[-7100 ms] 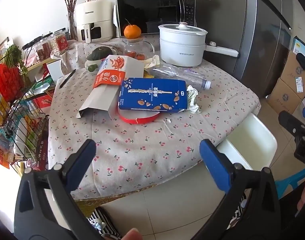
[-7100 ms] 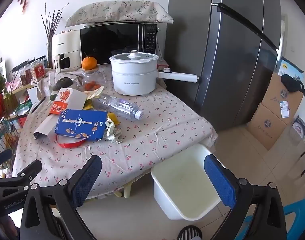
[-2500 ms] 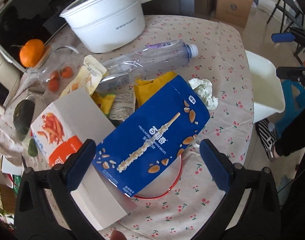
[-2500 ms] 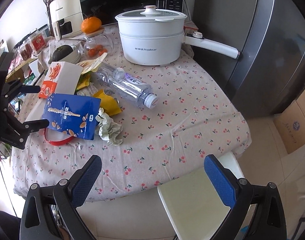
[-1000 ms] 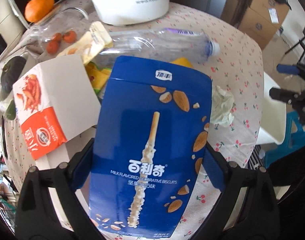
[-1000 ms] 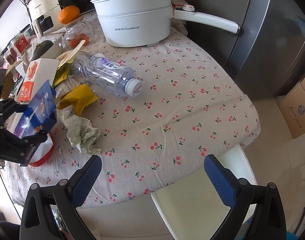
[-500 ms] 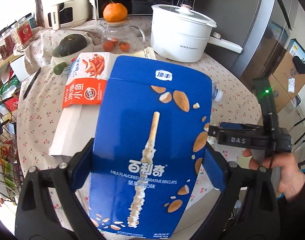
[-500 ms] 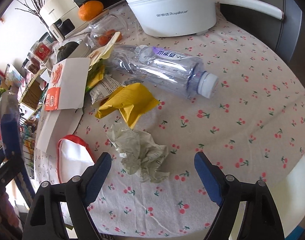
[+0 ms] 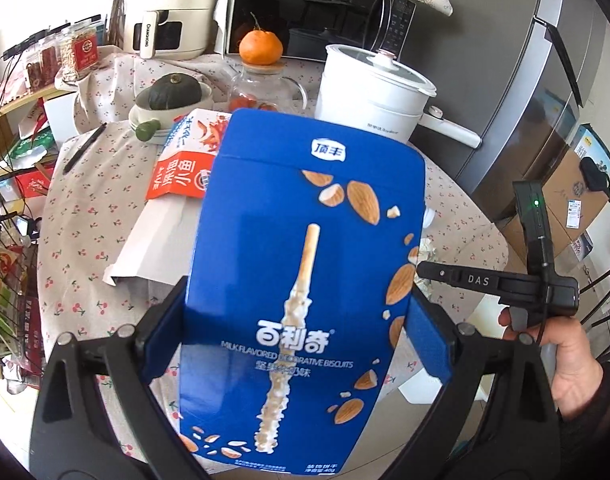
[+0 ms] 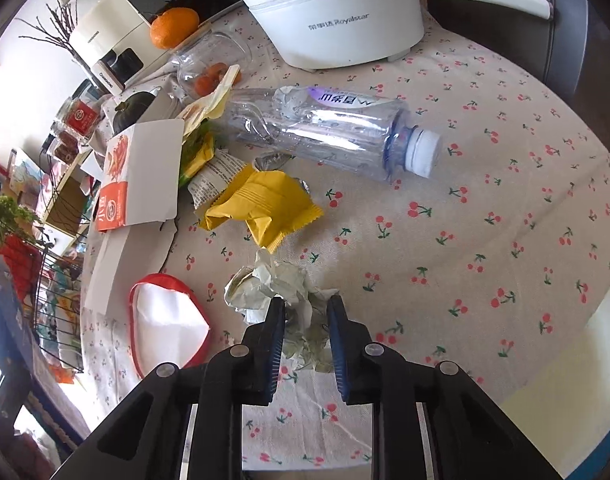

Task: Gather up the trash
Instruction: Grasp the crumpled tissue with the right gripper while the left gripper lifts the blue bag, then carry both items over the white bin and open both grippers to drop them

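My left gripper (image 9: 297, 332) is shut on a blue biscuit box (image 9: 305, 280) and holds it up above the table, filling the left wrist view. My right gripper (image 10: 305, 320) is shut on a crumpled white tissue (image 10: 277, 284) lying on the cherry-print tablecloth (image 10: 485, 216). Other trash lies beyond it: a yellow wrapper (image 10: 261, 204), a clear plastic bottle (image 10: 325, 128), an orange-and-white carton (image 10: 139, 176) and a red-rimmed lid (image 10: 165, 320). The right gripper also shows in the left wrist view (image 9: 497, 280), held by a hand.
A white electric pot (image 10: 333, 12) with a long handle stands at the back, beside a glass jar (image 10: 209, 60), an orange (image 10: 173, 26) and an air fryer (image 9: 169, 20). A white bin's rim (image 10: 565, 380) shows below the table edge. A wire rack (image 10: 45, 280) stands at the left.
My right gripper has moved down onto the tissue and closed on it. My left gripper has kept hold of the blue box, with little change in view.
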A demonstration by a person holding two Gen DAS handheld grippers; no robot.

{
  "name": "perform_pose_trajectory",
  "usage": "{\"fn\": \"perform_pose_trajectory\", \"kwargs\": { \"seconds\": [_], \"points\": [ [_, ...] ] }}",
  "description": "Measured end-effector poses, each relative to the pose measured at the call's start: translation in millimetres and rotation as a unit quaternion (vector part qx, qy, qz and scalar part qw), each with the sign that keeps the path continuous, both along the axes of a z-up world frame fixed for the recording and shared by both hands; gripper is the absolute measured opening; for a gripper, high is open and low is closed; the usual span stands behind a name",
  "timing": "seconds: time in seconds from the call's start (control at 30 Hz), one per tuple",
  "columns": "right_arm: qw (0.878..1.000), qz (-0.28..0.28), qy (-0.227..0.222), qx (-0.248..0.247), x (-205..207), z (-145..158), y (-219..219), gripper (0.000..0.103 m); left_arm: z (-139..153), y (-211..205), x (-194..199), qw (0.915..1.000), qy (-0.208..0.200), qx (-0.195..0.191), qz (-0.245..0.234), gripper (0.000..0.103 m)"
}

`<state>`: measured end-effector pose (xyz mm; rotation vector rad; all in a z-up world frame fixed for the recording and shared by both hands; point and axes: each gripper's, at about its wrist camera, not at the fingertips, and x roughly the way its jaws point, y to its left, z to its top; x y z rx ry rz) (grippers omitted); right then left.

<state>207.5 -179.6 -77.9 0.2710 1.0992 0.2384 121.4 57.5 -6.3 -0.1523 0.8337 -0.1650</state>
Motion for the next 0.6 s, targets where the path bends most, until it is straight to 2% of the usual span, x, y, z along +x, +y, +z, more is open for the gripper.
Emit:
{"fn": "perform_pose_trajectory", "kwargs": {
  "seconds": [0.17,0.37,0.5,0.6],
  "points": [
    [0.999,-0.036,-0.016,0.007,-23,27,-45,0.021,4,-37,-2,0.9988,-0.016,-0.030,-0.036,0.096],
    [0.995,-0.083,-0.053,-0.009,-62,63,-114,0.021,0,-109,-4,0.9926,-0.035,-0.059,-0.100,0.097],
    [0.990,-0.124,-0.063,-0.031,-94,67,-160,0.022,-8,-164,-7,0.9856,-0.052,-0.066,-0.147,0.097],
    [0.986,-0.153,-0.051,-0.041,-113,59,-195,0.022,-17,-202,-9,0.9800,-0.065,-0.067,-0.176,0.097]
  ]
}}
